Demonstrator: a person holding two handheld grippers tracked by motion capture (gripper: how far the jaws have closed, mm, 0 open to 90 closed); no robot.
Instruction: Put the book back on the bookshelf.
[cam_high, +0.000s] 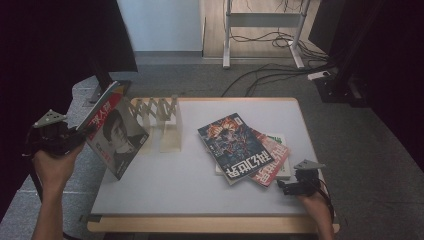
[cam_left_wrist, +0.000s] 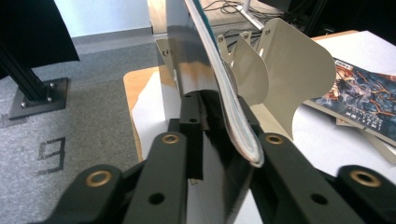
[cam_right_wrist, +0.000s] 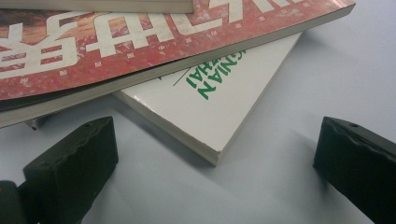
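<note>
My left gripper (cam_high: 80, 134) was clamped on the edge of a thin glossy magazine with a red masthead and a black-and-white portrait on its cover (cam_high: 114, 134), and I held it lifted and tilted over the left edge of the white-topped table with a wooden rim (cam_high: 165, 185), its lower corner down near the tabletop. In the left gripper view that magazine's spine (cam_left_wrist: 233, 116) ran between my 2 black jaws, pinched tight, with its cover rising away from me. Just beyond it stood the beige folding rack with a criss-cross back and upright curved dividers (cam_high: 159, 117), at the far left part of the table; the magazine was just beside its nearest dividers (cam_left_wrist: 289, 70), though I could not tell whether it touched them. My right gripper (cam_high: 287, 187) rested low at the right near edge of the table with its jaws spread wide and nothing between them. Right in front of it lay a loose stack of 3: a dark magazine with a colourful illustrated cover and large white characters (cam_high: 235, 145) on top, a red magazine with bold white characters (cam_right_wrist: 140, 42) under it, and a white paperback with green lettering (cam_right_wrist: 219, 102) at the bottom, its corner pointing toward the gap between my open jaws. The stack sat well apart from the rack.
</note>
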